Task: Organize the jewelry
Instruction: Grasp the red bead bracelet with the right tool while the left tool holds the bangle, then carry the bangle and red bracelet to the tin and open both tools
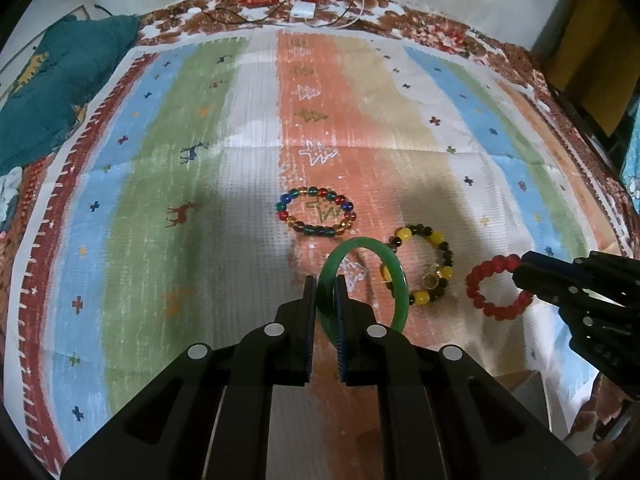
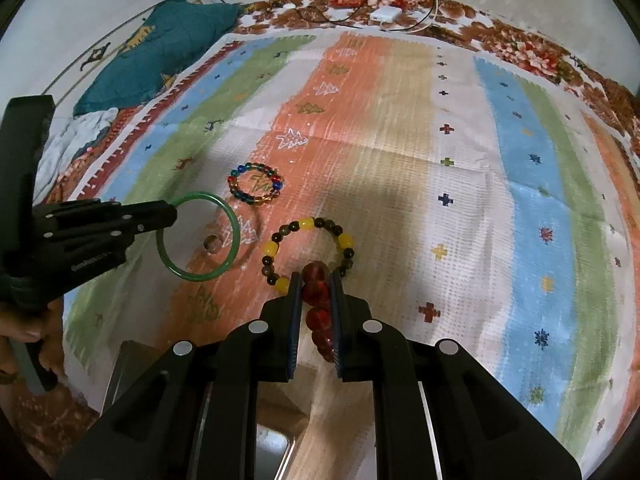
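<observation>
Your left gripper [image 1: 325,280] reaches forward above the striped cloth [image 1: 160,184], fingers clamped on one green bangle [image 1: 394,280]. Your right gripper [image 2: 314,280] pinches one red bead bracelet [image 2: 316,296]. Two more beaded bracelets lie flat: one multicolored [image 1: 316,212], one yellow-and-dark [image 1: 424,270].

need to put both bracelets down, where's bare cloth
Free: the green and blue stripes left of the multicolour bead bracelet, and the far cloth toward the white box. Crowded: the orange stripe around the yellow and dark bead bracelet.
</observation>
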Demonstrator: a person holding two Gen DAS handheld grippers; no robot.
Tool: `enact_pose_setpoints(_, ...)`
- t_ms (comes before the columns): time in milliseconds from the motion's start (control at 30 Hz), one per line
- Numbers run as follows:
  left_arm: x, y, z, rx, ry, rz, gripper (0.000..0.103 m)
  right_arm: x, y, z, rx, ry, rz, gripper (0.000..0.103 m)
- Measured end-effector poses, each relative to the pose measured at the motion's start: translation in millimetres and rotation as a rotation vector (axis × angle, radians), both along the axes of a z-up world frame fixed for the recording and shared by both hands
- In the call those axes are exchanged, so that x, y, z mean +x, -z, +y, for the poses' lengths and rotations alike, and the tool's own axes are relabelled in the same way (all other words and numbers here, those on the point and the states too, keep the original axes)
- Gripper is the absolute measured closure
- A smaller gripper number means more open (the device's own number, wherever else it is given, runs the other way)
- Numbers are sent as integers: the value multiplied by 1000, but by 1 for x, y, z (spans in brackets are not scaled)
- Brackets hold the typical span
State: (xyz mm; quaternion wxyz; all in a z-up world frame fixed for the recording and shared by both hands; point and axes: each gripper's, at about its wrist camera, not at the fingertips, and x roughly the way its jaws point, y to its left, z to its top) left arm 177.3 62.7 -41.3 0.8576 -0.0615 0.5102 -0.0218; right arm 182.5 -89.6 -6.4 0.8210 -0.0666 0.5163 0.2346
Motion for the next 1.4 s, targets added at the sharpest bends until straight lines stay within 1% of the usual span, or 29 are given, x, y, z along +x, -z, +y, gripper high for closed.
enact_pose_setpoints(300,-15,-17,-10,-7,18,-29,95,-16,-10,-1,-3,-7,-28,89)
enact_pose_setpoints(733,-45,-38,-19,-30,35,-80,94,-41,-38,2,31,-40,-92,89)
enact_pose_setpoints(1400,-93,-50,-36,-38,74,-119,94,-92,-69,-7,90,-92,-153,89)
